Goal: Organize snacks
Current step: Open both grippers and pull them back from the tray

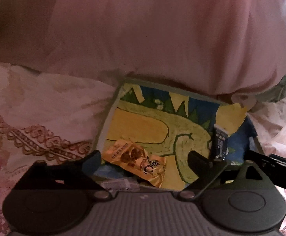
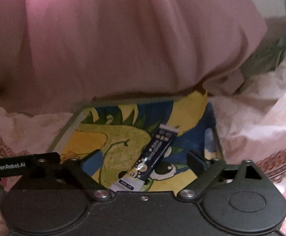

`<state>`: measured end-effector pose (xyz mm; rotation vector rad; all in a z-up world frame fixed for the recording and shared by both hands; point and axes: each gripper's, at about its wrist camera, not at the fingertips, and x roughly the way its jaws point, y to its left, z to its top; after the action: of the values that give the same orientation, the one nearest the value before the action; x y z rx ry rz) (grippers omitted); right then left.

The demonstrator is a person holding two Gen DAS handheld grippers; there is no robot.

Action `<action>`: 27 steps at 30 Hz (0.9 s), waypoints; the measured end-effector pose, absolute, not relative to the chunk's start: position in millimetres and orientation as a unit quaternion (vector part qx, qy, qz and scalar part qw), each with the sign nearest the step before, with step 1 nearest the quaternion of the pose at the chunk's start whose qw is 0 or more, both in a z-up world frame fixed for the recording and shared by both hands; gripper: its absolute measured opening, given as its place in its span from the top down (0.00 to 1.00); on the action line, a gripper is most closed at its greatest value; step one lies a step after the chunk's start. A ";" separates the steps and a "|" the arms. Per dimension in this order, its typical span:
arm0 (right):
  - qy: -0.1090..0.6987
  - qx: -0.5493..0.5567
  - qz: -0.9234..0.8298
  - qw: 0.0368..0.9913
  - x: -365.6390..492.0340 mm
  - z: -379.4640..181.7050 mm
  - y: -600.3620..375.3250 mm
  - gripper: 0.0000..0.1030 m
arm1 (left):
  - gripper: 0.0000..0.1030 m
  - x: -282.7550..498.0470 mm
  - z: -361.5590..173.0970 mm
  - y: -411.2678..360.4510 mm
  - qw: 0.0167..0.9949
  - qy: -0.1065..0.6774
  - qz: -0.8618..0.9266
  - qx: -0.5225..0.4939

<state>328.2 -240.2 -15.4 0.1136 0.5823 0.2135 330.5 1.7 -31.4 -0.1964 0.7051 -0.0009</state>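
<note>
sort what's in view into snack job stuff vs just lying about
Job:
orange packet
dark stick pack
painted tray
left claw
right claw

Lying about:
pink cloth
patterned bedding

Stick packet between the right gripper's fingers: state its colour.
Dark navy with white ends; right wrist view shows it best.

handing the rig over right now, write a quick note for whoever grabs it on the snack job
Left gripper: open, holding nothing, over the orange snack packet.
Right gripper: open, holding nothing, with the dark blue stick packet lying between its fingers.
Both packets lie loose on the cartoon-print tray, which sits on the pink floral bedding.
Done: nothing visibly sorted yet.
Left: probably grasp each packet and place it; no destination container shows in either view.
</note>
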 end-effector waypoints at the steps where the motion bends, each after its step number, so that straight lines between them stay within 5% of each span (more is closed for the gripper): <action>1: 0.274 0.048 0.104 0.955 320.1 -9.3 -240.3 0.02 | 0.02 324.9 -26.9 3.3 0.936 0.339 0.001 -0.098; 14: 0.170 -0.051 0.119 0.977 187.0 28.5 -235.6 0.01 | 0.00 226.1 21.9 4.5 0.956 0.289 -0.005 -0.055; 27: 0.213 -0.051 0.106 0.970 77.0 17.3 -233.4 0.01 | 0.00 106.3 16.2 3.8 0.948 0.313 0.022 -0.051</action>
<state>77.0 -233.4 17.3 -0.1029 0.4296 0.2148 106.3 3.8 16.2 -0.1043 0.6376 0.0450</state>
